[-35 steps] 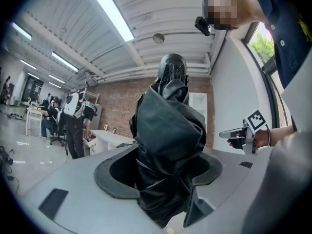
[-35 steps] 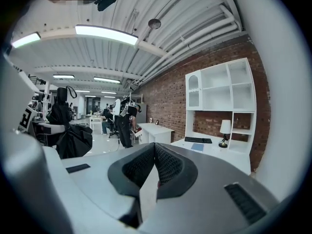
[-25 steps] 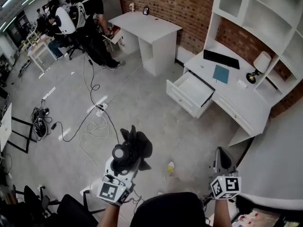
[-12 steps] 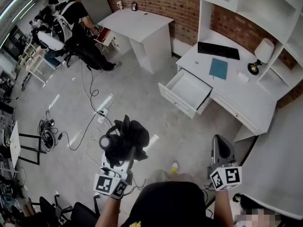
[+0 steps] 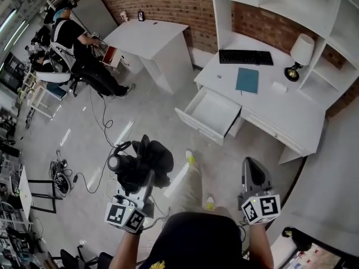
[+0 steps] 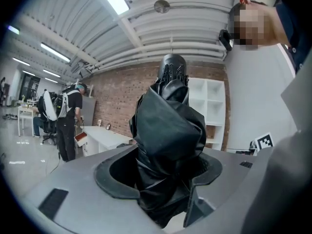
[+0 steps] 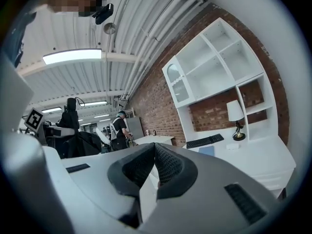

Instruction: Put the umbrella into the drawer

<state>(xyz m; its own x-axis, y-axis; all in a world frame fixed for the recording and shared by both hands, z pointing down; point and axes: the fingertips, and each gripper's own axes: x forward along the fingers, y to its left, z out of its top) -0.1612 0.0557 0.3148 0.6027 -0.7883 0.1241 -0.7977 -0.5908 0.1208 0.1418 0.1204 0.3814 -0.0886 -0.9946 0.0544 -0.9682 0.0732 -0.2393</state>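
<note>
A folded black umbrella (image 5: 141, 165) stands upright in my left gripper (image 5: 134, 192), which is shut on it low in the head view. In the left gripper view the umbrella (image 6: 168, 150) fills the space between the jaws and rises past them. My right gripper (image 5: 253, 175) is shut with nothing in it, held at the lower right; its pads (image 7: 165, 167) meet in the right gripper view. The white drawer (image 5: 210, 114) hangs pulled out of the white desk (image 5: 280, 114), ahead and to the right of both grippers. Its inside looks bare.
On the desk lie a black keyboard (image 5: 245, 56), a teal notebook (image 5: 247, 80) and a lamp (image 5: 297, 55). A second white table (image 5: 151, 38) stands by the brick wall. People work at the far left (image 5: 76, 43). Cables (image 5: 104, 128) trail over the grey floor.
The view has moved toward the desk, so the open drawer now sits closer and more central. My left gripper still carries the umbrella upright; the right gripper stays shut.
</note>
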